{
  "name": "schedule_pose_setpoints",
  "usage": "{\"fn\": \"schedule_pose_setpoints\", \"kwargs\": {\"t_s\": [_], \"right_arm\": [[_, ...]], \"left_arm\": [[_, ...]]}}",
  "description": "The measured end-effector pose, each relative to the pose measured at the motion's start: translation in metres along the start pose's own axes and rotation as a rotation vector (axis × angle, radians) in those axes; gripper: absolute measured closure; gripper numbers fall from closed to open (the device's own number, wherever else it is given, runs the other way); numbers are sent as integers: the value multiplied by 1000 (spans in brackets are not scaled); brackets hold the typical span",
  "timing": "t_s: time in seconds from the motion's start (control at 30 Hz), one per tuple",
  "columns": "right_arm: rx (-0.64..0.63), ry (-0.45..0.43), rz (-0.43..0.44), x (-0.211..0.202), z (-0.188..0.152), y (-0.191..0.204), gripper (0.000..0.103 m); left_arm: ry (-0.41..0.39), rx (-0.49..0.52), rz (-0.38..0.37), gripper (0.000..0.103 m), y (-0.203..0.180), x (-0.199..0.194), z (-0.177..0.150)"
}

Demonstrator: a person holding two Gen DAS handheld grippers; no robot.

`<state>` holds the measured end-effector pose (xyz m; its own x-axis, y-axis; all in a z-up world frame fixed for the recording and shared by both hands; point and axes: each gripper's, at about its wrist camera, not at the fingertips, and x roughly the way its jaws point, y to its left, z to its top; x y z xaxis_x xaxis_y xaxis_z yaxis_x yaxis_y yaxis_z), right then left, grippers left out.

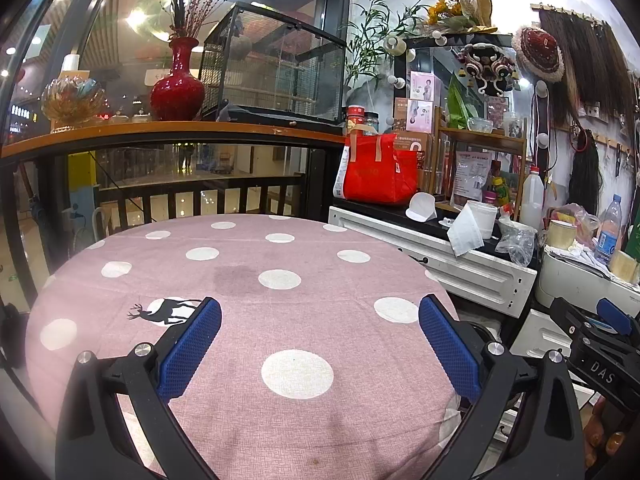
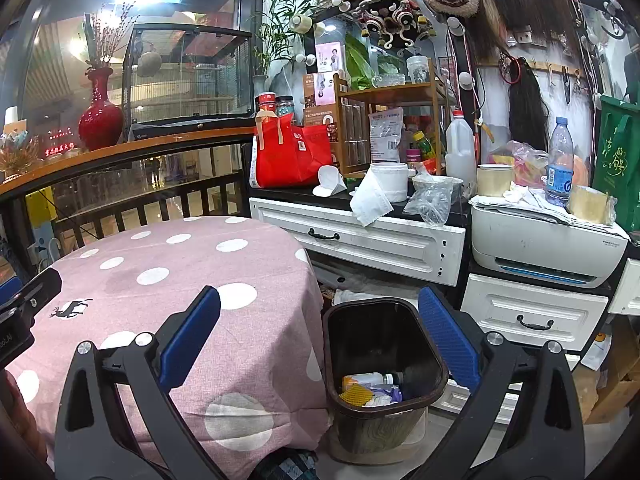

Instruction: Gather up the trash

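Both hand-held grippers stand wide open with nothing between their blue pads. Left hand-held gripper (image 1: 320,336) hovers over the tabletop (image 1: 240,264), a round one under a pink cloth with white dots and a small deer print (image 1: 166,309); a faint dark stain (image 1: 240,276) shows on the cloth near the middle. No loose item lies on the cloth in either view. Right hand-held gripper (image 2: 319,334) hangs at the tabletop's right edge, its left finger over the cloth and its right finger beside the bin (image 2: 384,364).

That dark bin stands on the floor just beside the tabletop, in front of white drawers (image 2: 360,240). Trash (image 2: 372,390) sits in its bottom: a yellow netted piece, a pale bottle, some purple and white scraps.

On the black counter above the drawers lie a white tissue (image 2: 370,200), a crumpled clear bag (image 2: 430,200), a white tub (image 2: 390,180) and a red tote (image 2: 288,156). Further right a printer (image 2: 548,244) carries papers and a water bottle (image 2: 560,160). A red vase (image 1: 178,84) stands on the wooden ledge behind.
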<state>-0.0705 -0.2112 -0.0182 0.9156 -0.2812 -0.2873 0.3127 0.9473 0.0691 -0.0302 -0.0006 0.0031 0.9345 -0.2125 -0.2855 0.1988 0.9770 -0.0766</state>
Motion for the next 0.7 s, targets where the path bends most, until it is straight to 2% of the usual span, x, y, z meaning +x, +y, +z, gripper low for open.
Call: {"fn": "schedule_pose_setpoints", "kwargs": {"t_s": [0.7], "right_arm": [[2,4,-4,-1,-1,2,6]], "left_arm": [[11,-6,4,6,4,0,-2]]}}
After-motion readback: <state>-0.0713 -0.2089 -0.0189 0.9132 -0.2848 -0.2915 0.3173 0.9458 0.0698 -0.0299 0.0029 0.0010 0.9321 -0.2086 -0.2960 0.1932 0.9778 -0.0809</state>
